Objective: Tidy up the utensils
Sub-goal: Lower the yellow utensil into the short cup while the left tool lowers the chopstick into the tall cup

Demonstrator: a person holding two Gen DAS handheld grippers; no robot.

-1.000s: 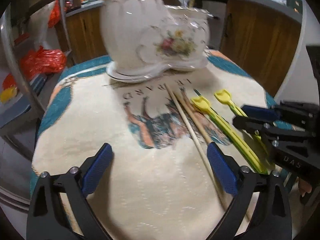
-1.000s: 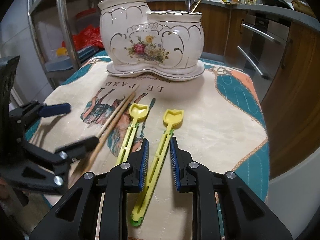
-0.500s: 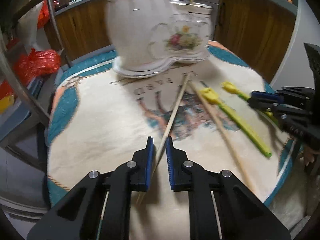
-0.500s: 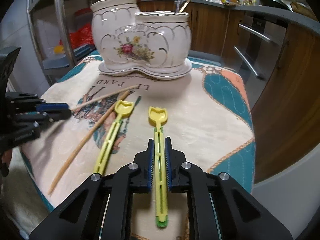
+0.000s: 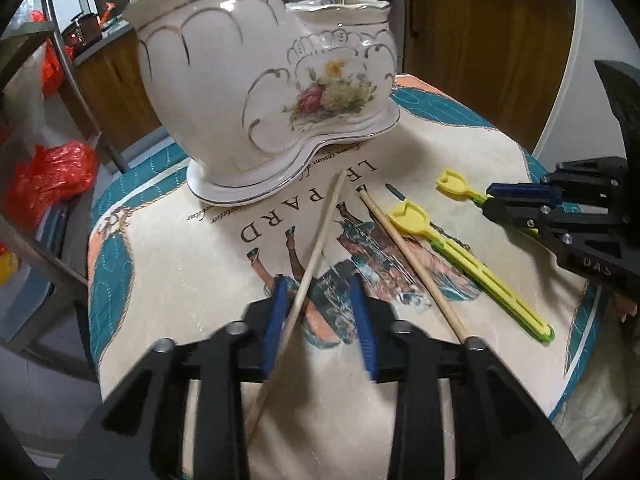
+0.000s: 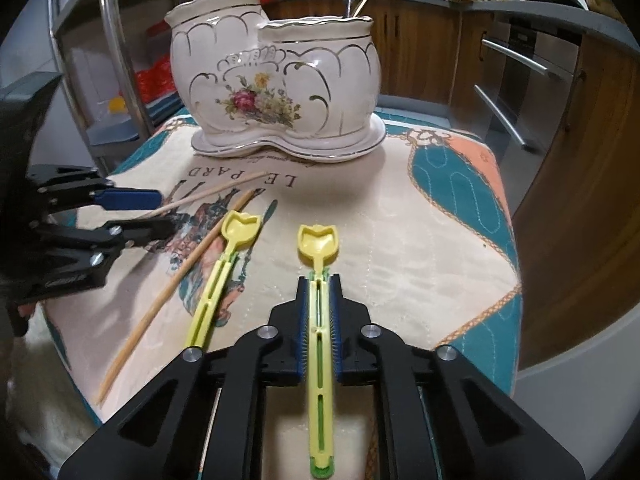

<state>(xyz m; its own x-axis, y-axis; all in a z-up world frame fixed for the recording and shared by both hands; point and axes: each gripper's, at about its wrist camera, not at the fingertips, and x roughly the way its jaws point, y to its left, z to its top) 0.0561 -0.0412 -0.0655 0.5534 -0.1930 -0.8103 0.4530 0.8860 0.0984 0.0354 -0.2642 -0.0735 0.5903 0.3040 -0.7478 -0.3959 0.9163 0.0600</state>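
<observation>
A white ceramic two-pot utensil holder (image 5: 224,92) (image 6: 280,92) stands at the back of the printed cloth, with forks in one pot. My left gripper (image 5: 318,280) (image 6: 168,210) has its jaws opening. A wooden chopstick (image 5: 320,240) (image 6: 216,192) runs between them, against the left pad and apart from the right one. A second chopstick (image 5: 412,264) (image 6: 180,276) lies loose to its right. My right gripper (image 6: 318,280) (image 5: 488,202) is shut on the handle of a yellow spoon (image 6: 318,240) (image 5: 456,184). Another yellow spoon (image 5: 460,252) (image 6: 224,268) lies on the cloth between them.
The cloth (image 6: 420,232) covers a small table with edges close on all sides. A metal rack (image 6: 116,60) with red bags stands to the left. Wooden cabinets (image 6: 560,140) and an oven front stand behind and to the right.
My left gripper went from wide open to closed around one chopstick, swinging it away from the other, and now its jaws stand wider. My right gripper closed onto the yellow spoon's handle.
</observation>
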